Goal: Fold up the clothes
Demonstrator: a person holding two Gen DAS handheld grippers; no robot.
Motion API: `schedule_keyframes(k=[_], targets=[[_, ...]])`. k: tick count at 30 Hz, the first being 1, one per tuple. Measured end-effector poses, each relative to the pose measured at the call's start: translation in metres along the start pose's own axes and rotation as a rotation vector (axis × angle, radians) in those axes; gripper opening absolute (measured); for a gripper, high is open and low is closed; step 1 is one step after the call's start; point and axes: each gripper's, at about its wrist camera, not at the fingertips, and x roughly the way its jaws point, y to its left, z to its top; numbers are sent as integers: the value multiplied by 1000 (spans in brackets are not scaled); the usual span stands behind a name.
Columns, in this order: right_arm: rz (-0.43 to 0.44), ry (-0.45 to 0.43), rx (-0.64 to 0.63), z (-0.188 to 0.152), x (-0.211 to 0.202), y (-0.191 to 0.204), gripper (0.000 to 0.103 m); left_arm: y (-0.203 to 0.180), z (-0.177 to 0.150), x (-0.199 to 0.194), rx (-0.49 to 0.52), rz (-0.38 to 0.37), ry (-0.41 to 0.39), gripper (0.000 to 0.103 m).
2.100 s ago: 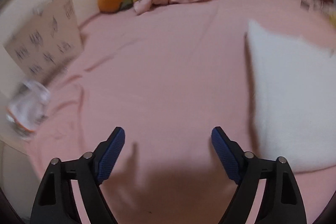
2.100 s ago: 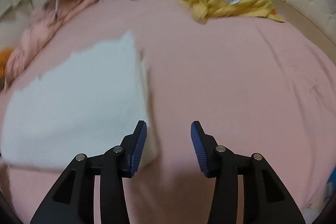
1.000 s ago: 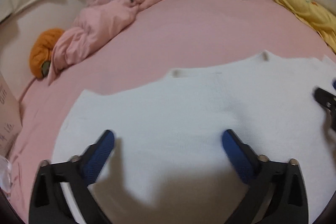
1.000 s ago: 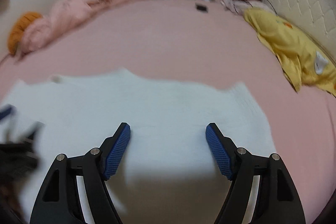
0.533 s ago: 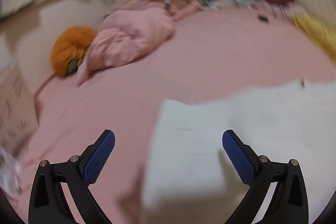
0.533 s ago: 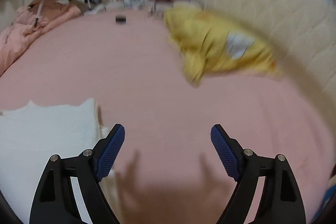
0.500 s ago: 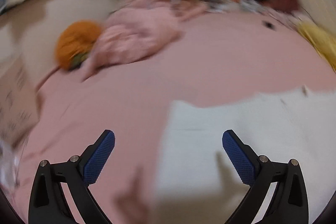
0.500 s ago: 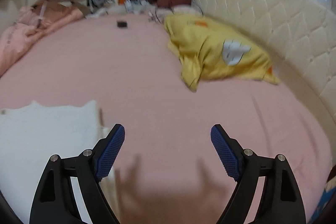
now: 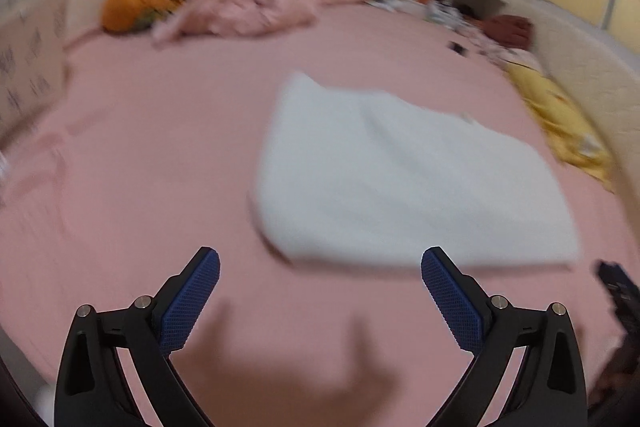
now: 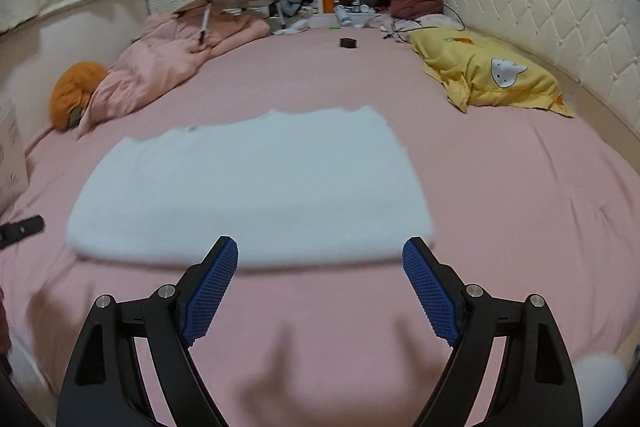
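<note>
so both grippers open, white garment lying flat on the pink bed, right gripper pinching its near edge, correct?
Not pinching. In the right wrist view the right gripper is open and short of the white garment, which lies flat on the pink bed. Left gripper open too.

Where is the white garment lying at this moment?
In the right wrist view the white garment lies flat on the pink bed sheet, just ahead of the open right claw, with the yellow pillow farther right.

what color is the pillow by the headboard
Yellow, with a white cat face printed on it; clearest in the right wrist view.
</note>
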Motion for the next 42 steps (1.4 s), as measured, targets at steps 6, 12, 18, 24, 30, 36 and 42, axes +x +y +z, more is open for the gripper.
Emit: schedule_keyframes(k=[6,12,18,24,30,36,42], targets=[[-26,-8,-92,-25,-21,21,85,-16,-74,-2,43,130,34,101],[-13,-31,-79,-25,-32,14,85,-16,-63,-28,32,107,-62,101],[11,-52,-68,-23,-39,9,85,-16,-66,-26,27,84,-23,101],[47,-41,-26,-21,-37,0,85,-8,-70,-15,-78,-97,51,101],[71,-9,50,-19,-27,-13,85,28,-72,26,-468,-491,225,101],[97,13,109,-19,-17,-26,85,44,-63,65,-810,-643,224,101],[118,52,185,-22,-2,-40,85,42,-60,105,-952,-597,233,101]])
